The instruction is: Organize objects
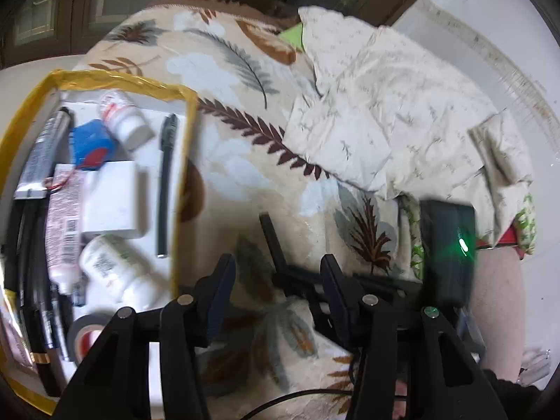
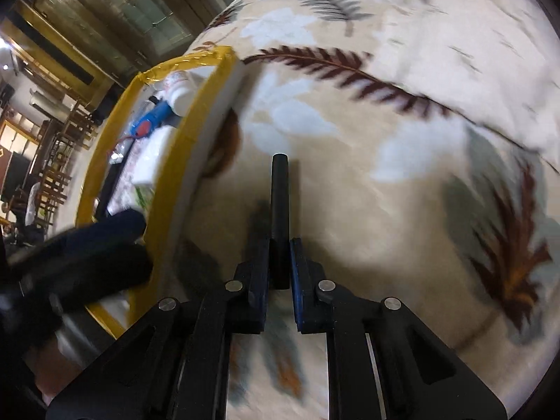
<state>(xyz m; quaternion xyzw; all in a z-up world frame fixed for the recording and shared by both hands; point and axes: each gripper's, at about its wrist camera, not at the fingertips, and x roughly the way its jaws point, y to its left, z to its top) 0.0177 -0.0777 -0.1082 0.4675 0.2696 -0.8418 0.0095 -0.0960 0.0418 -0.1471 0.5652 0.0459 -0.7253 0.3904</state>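
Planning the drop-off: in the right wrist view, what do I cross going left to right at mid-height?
Left gripper, blurred, at the left edge → yellow-edged tray holding the sorted items → black pen clamped in the right gripper → bare leaf-print blanket out to the right edge.

A slim black cylindrical stick (image 2: 280, 210), matte and perhaps a marker or pen, is clamped at its near end between the right gripper (image 2: 280, 266) pads, pointing forward above the leaf-patterned cream blanket (image 2: 402, 161). Just to its left sits a white foam tray edged in yellow tape (image 1: 183, 147), near the blanket's left edge. It holds two white pill bottles (image 1: 122, 119), a blue block (image 1: 91, 143), a white box (image 1: 112, 199), tubes and a black pen (image 1: 166, 182).
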